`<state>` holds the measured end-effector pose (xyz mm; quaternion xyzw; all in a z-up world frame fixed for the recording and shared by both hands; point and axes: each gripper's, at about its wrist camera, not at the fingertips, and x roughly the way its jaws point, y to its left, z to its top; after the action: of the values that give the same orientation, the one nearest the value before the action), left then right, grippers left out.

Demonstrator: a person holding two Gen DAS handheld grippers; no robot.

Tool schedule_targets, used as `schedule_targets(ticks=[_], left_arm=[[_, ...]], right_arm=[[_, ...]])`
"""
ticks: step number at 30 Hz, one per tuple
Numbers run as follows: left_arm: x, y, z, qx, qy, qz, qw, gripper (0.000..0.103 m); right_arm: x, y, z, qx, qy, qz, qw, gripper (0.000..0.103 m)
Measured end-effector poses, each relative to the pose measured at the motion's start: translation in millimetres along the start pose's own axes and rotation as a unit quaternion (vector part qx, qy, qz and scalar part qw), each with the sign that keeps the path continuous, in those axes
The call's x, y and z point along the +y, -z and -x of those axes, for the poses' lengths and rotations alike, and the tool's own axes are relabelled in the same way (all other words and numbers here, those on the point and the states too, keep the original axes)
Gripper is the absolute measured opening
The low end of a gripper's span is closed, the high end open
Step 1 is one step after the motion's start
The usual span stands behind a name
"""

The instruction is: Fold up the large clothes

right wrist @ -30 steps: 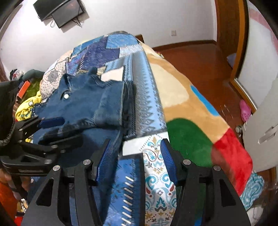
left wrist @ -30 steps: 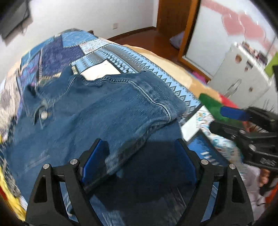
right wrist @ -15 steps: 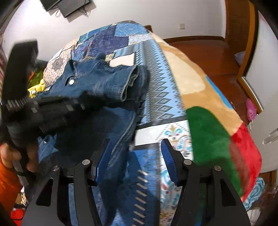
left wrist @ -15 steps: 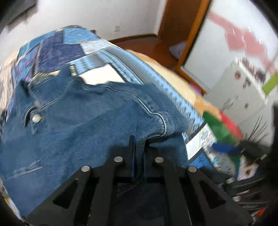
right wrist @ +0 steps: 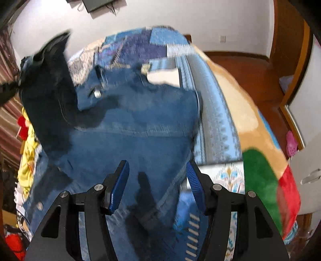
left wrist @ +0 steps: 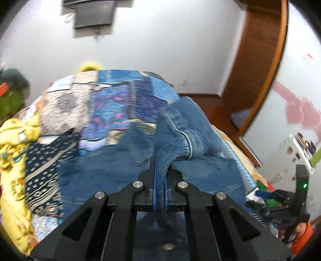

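Observation:
A pair of blue jeans (right wrist: pixel 136 124) lies spread on the patterned bedspread, its waist button (right wrist: pixel 97 93) at the far left. My left gripper (left wrist: pixel 160 170) is shut on a fold of the jeans (left wrist: pixel 180 130) and holds it lifted above the rest of the denim. My right gripper (right wrist: pixel 157 172) is open and empty, its blue pads low over the near part of the jeans. In the right wrist view the left gripper is a dark blur at the upper left (right wrist: pixel 48 84). The right gripper shows at the lower right of the left wrist view (left wrist: pixel 280 202).
The patchwork bedspread (right wrist: pixel 216 112) covers the bed, with a beige, green and red blanket (right wrist: pixel 258 160) on its right side. Yellow clothes (left wrist: pixel 14 152) lie heaped at the bed's left. A TV (left wrist: pixel 94 12) hangs on the far wall. Wooden floor and wardrobe are to the right.
My left gripper closed on the folded edge of the jeans and lifted it up and over toward the waist. The right gripper stayed open and moved over the jeans.

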<state>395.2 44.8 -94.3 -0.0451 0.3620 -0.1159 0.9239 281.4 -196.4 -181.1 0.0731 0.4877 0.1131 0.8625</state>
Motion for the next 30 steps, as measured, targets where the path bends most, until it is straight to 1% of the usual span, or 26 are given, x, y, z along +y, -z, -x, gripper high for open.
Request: schedule_targets(ticks=[2, 3, 4, 6, 7, 9, 10, 13, 17, 18, 19, 21, 22, 23, 24, 25, 26, 28, 30], left_arm=[[24.3, 5.1, 9.4, -0.005, -0.010, 0.020, 0.9997, 0.004], [34.7, 8.9, 12.2, -0.006, -0.012, 0.027, 0.9995, 0.004], [46.2, 13.9, 14.6, -0.005, -0.014, 0.037, 0.9992, 0.004], [68.6, 24.7, 14.5, 0.002, -0.012, 0.060, 0.9981, 0.004], [78.4, 31.9, 11.8, 0.010, -0.010, 0.070, 0.9974, 0.004], [94.0, 44.1, 5.4, 0.031, -0.014, 0.079, 0.9963, 0.005], [102.4, 52.9, -0.8, 0.046, -0.013, 0.084, 0.9954, 0.005], [117.2, 78.6, -11.6, 0.079, -0.017, 0.095, 0.9923, 0.006], [134.2, 113.9, -16.1, 0.110, -0.009, 0.114, 0.9873, 0.012], [137.6, 119.4, -15.4, 0.117, -0.005, 0.119, 0.9861, 0.014], [141.8, 126.0, -15.7, 0.128, -0.005, 0.125, 0.9839, 0.023], [150.2, 136.3, -15.1, 0.146, 0.005, 0.135, 0.9800, 0.026], [152.0, 140.6, -12.6, 0.154, 0.003, 0.137, 0.9784, 0.038], [154.5, 144.0, -9.6, 0.158, -0.011, 0.135, 0.9781, 0.052], [156.8, 145.3, -4.6, 0.156, -0.029, 0.129, 0.9789, 0.056], [157.9, 145.1, 0.8, 0.153, -0.035, 0.124, 0.9799, 0.059], [159.9, 144.2, 5.7, 0.151, -0.033, 0.120, 0.9806, 0.060], [164.5, 139.2, 15.7, 0.147, -0.046, 0.116, 0.9813, 0.061], [171.8, 130.3, 22.4, 0.136, -0.054, 0.114, 0.9827, 0.062]], right_arm=[[5.9, -12.3, -1.3, -0.012, 0.003, 0.003, 1.000, 0.064], [10.5, -15.1, -3.2, -0.015, 0.006, 0.005, 1.000, 0.071], [14.8, -16.9, -6.4, -0.019, 0.011, 0.010, 1.000, 0.073], [20.3, -17.4, -18.4, -0.006, 0.012, 0.010, 1.000, 0.073], [21.6, -15.2, -28.6, 0.013, 0.007, 0.002, 1.000, 0.073], [22.4, -10.7, -43.4, 0.041, -0.002, -0.009, 0.999, 0.073], [23.5, -7.7, -48.8, 0.050, 0.002, -0.010, 0.999, 0.073], [30.8, -2.3, -49.9, 0.051, 0.024, 0.006, 0.998, 0.073], [31.2, -1.5, -47.2, 0.059, 0.031, 0.004, 0.998, 0.073], [31.3, -1.0, -47.1, 0.061, 0.033, 0.004, 0.998, 0.073], [31.2, 0.3, -47.2, 0.062, 0.033, 0.005, 0.998, 0.073], [30.5, 2.6, -46.0, 0.063, 0.038, 0.004, 0.997, 0.073], [29.2, 1.9, -45.8, 0.064, 0.039, 0.003, 0.997, 0.073], [27.9, 2.3, -44.8, 0.064, 0.038, 0.002, 0.997, 0.073], [26.2, 3.6, -43.2, 0.064, 0.038, 0.000, 0.997, 0.073], [24.5, 3.9, -42.0, 0.065, 0.038, -0.002, 0.997, 0.073], [22.0, 4.0, -40.1, 0.064, 0.039, -0.004, 0.997, 0.073], [18.8, 1.9, -36.6, 0.066, 0.041, -0.003, 0.997, 0.073], [15.1, -2.7, -32.8, 0.058, 0.044, -0.003, 0.997, 0.073]])
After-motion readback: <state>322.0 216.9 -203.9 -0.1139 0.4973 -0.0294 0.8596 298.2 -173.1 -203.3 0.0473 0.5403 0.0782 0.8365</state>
